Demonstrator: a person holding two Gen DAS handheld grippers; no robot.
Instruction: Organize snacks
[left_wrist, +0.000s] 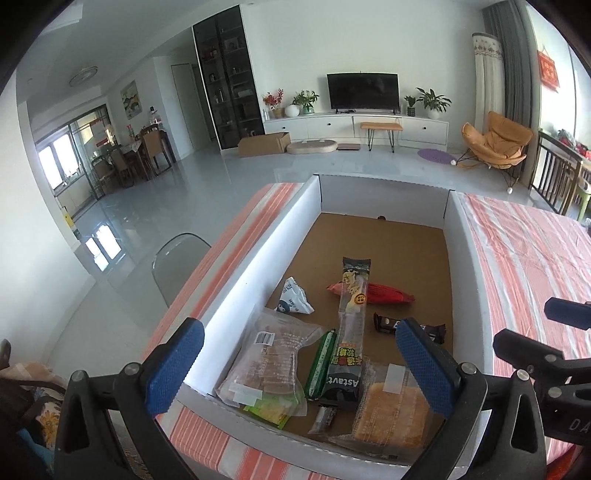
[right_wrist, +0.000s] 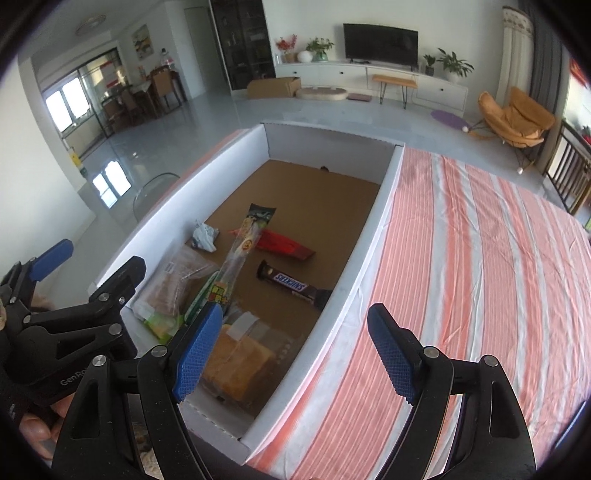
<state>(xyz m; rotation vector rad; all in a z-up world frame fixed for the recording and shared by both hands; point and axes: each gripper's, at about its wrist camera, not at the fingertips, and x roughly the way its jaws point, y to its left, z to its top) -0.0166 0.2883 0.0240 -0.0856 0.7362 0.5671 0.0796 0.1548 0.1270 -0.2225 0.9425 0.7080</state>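
A: Step in hand?

B: Probably choosing a first packet from the white cardboard box with a brown floor (left_wrist: 258, 251), in the middle of both views, on the counter draped in pink-and-white striped cloth (right_wrist: 461, 258).

A: Jaws?

B: Left gripper (left_wrist: 299, 369): jaws wide apart, empty, above the pile at lower centre. Right gripper (right_wrist: 295, 354): jaws apart too, empty, over the box's right wall at the bottom of the right wrist view.

A: How to do it well?

B: Likely best to begin with the long clear-and-black stick packet (left_wrist: 352, 314), seemingly lying over its neighbours. Close across its narrow width, near the middle, then lift straight up. Go gently on the soft bags. Keep the right gripper clear of the wall before reaching in.

A: Count?

B: One box. Nine packets in sight, one of each:
- that stick packet
- crumpled white-and-blue packet (left_wrist: 295, 301), left of centre
- red foil wrapper (left_wrist: 384, 293), right of centre
- brown Snickers bar (right_wrist: 291, 284), near the right wall
- clear bag of brown slices (left_wrist: 269, 358), lower left
- slim green stick packet (left_wrist: 319, 365), beside it
- yellow-green packet (left_wrist: 269, 406), under that bag's near edge
- small dark sachet (left_wrist: 325, 415), at the bottom
- clear bag of orange cake (left_wrist: 388, 413), lower right

Possibly more hidden underneath; cannot tell.
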